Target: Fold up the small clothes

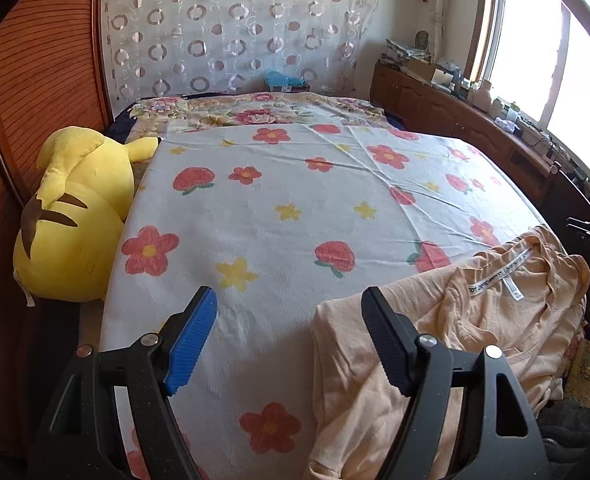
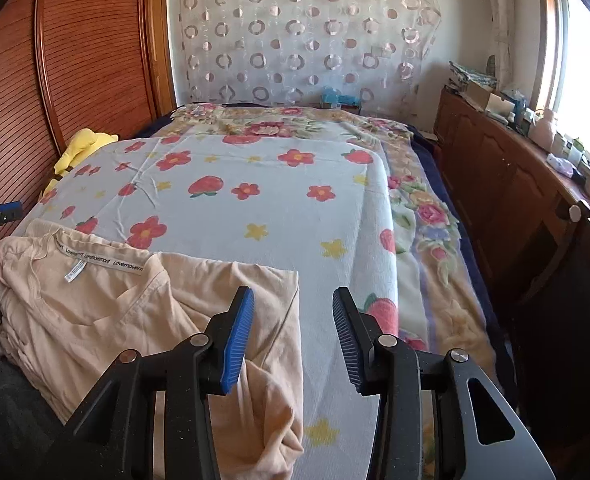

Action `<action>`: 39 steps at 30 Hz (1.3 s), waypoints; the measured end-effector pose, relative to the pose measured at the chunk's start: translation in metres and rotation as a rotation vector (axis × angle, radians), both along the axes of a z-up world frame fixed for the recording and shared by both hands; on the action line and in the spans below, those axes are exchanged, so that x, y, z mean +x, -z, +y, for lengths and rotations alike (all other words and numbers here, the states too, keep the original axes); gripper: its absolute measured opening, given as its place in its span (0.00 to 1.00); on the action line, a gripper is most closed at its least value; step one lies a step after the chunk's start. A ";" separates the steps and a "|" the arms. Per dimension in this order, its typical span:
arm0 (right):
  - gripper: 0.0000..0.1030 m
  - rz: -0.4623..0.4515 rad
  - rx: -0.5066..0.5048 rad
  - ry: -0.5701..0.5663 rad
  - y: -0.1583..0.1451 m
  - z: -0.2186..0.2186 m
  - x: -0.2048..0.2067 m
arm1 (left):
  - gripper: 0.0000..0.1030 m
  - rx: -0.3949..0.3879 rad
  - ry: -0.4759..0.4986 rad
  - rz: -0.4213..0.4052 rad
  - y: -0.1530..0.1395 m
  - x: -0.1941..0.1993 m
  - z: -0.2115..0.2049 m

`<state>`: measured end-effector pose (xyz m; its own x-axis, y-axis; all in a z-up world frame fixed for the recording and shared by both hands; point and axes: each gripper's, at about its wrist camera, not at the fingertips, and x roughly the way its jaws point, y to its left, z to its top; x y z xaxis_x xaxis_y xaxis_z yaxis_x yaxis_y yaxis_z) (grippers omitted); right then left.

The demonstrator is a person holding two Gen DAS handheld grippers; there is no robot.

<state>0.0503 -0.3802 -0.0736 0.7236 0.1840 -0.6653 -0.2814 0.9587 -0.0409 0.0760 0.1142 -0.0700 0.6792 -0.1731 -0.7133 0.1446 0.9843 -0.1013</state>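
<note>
Both grippers, left gripper (image 1: 289, 338) and right gripper (image 2: 293, 336), stand parted and hold nothing. A peach shirt (image 2: 95, 304) lies rumpled at the near edge of the bed (image 1: 279, 184), neckline up; folding looks barely begun.

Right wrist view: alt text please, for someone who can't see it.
A peach T-shirt lies rumpled, neck label up, on a flowered bedspread, with the right tool open above its right edge and gripping nothing. A wooden wardrobe stands left, a cluttered cabinet and bright window right.
</note>
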 end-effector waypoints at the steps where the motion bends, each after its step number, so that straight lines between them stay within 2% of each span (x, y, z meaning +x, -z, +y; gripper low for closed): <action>1: 0.41 0.011 0.001 -0.006 0.004 0.003 0.005 | 0.73 -0.005 0.005 0.010 0.003 0.003 0.000; 5: 0.41 0.069 0.036 -0.032 0.013 0.002 0.025 | 0.73 -0.007 0.025 0.061 0.015 0.015 -0.002; 8: 0.42 0.096 0.022 -0.032 0.017 0.004 0.038 | 0.73 0.003 0.032 0.083 0.021 0.016 -0.005; 13: 0.49 0.145 0.000 -0.032 0.023 0.002 0.056 | 0.73 0.002 0.039 0.107 0.025 0.015 -0.008; 17: 0.52 0.149 -0.001 -0.027 0.023 0.000 0.061 | 0.72 -0.004 0.066 0.133 0.028 0.013 -0.014; 20: 0.52 0.154 0.005 -0.036 0.024 0.003 0.063 | 0.61 0.006 0.083 0.145 0.029 0.012 -0.018; 21: 0.52 0.158 0.008 -0.042 0.023 0.003 0.064 | 0.55 -0.009 0.097 0.148 0.028 0.012 -0.019; 26: 0.52 0.186 -0.008 -0.081 0.026 0.012 0.069 | 0.45 -0.041 0.123 0.150 0.027 0.011 -0.018; 29: 0.52 0.194 -0.018 -0.107 0.027 0.016 0.069 | 0.31 -0.083 0.137 0.164 0.027 0.012 -0.017; 30: 0.52 0.203 -0.012 -0.117 0.026 0.015 0.069 | 0.23 -0.091 0.141 0.169 0.028 0.012 -0.017; 31: 0.48 0.214 0.002 -0.126 0.026 0.014 0.069 | 0.16 -0.087 0.144 0.168 0.028 0.011 -0.017; 32: 0.45 0.220 0.009 -0.128 0.025 0.013 0.070 | 0.13 -0.091 0.151 0.167 0.028 0.009 -0.018; 34: 0.25 0.229 -0.003 -0.137 0.024 0.013 0.070 | 0.07 -0.091 0.157 0.153 0.026 0.005 -0.020; 36: 0.12 0.247 0.006 -0.162 0.023 0.013 0.068 | 0.06 -0.089 0.163 0.118 0.018 -0.002 -0.023; 38: 0.09 0.225 -0.014 -0.172 0.020 0.016 0.062 | 0.05 -0.104 0.159 0.070 0.003 -0.011 -0.023; 39: 0.08 0.181 -0.033 -0.143 0.014 0.016 0.057 | 0.05 -0.114 0.151 0.046 -0.006 -0.016 -0.022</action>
